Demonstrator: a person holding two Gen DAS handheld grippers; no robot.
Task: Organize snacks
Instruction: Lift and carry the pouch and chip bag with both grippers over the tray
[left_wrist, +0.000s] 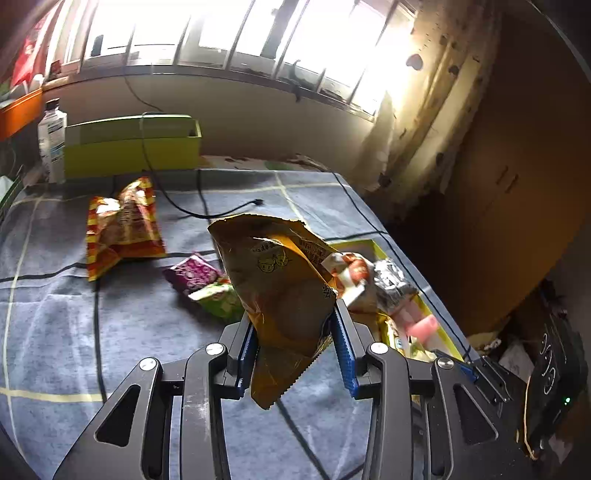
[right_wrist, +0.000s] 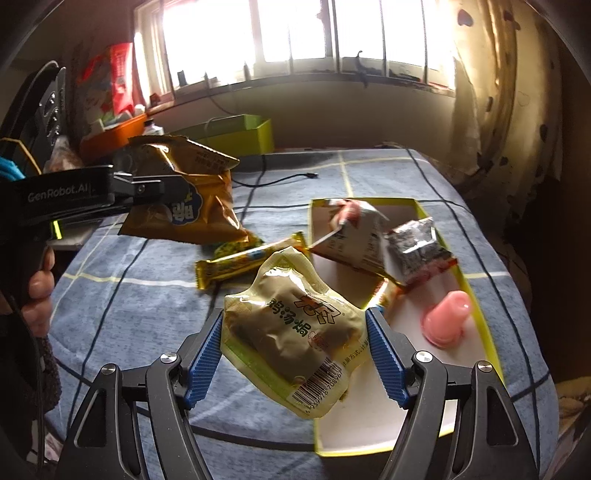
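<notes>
My left gripper is shut on a golden-brown snack bag and holds it above the blue checked cloth; it also shows in the right wrist view. My right gripper is shut on a pale yellow vacuum pouch, held over the near left edge of the yellow-rimmed white tray. The tray holds a white and red packet, a dark silver packet and a pink jelly cup.
On the cloth lie a red and yellow striped bag, a purple packet, a green packet and a gold bar wrapper. A green box, a bottle and a black cable are at the back.
</notes>
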